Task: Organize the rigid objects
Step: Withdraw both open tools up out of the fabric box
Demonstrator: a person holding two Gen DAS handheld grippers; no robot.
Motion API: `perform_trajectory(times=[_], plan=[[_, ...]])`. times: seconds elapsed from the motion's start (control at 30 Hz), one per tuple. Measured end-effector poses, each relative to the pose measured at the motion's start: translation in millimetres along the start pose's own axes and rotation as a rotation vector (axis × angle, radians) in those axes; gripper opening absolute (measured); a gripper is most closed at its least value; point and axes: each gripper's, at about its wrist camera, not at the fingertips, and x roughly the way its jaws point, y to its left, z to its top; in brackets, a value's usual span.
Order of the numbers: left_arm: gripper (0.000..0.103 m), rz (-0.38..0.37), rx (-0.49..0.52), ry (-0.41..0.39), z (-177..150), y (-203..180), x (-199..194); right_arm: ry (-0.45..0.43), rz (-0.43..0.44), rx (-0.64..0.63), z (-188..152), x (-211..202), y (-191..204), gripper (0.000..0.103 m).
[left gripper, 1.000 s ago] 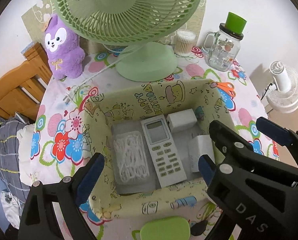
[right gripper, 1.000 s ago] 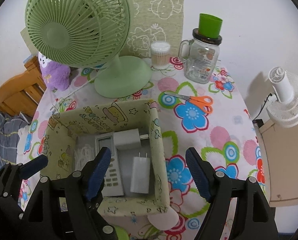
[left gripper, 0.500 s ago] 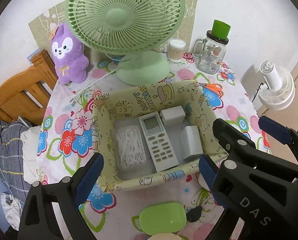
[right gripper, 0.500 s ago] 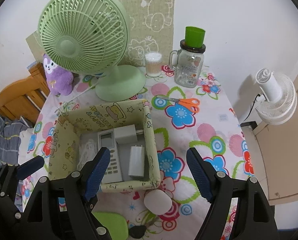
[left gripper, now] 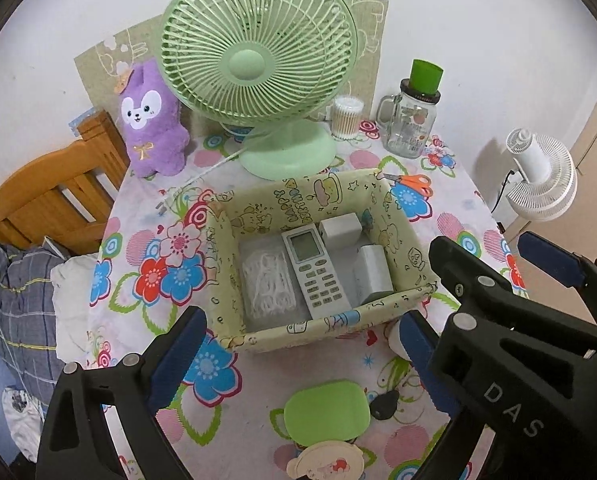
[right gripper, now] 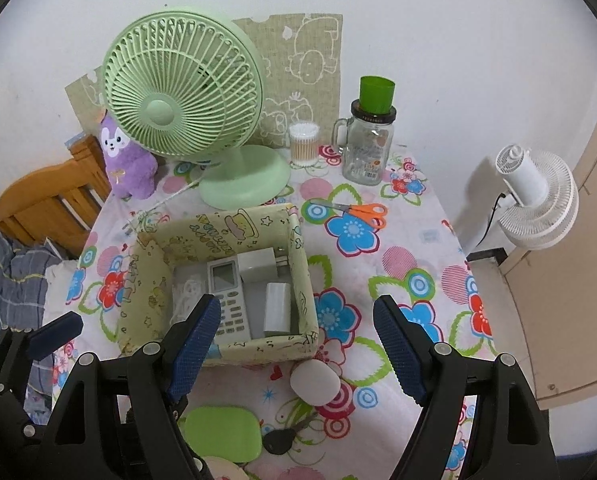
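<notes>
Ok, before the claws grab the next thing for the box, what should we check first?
1. Right claw empty and open: ok, nothing sits between its blue pads.
2. Left claw empty and open: ok.
3. Room left in the box: ok, but tight; the remote, two white chargers and a white bundle already lie inside.
4. Things still outside on the table: not ok; the white case, green case, black key and scissors remain.
5. Clear path to the white case: ok, nothing covers it.
6. Whether the white case touches the box: cannot tell.
</notes>
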Motion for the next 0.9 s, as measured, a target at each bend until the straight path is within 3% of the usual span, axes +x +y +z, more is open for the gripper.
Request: perform_trajectory(times=[0.43,0.9], plan=[[0.100,-0.008,0.003,-0.044,-14,4,-28,-0.049,0.004,-0.013,-9,-33,5,0.081],[0.100,-0.035,-0.006,-0.032,-35,9,-36,-0.060,0.023,-0.018,-28,-48,1,0.081]])
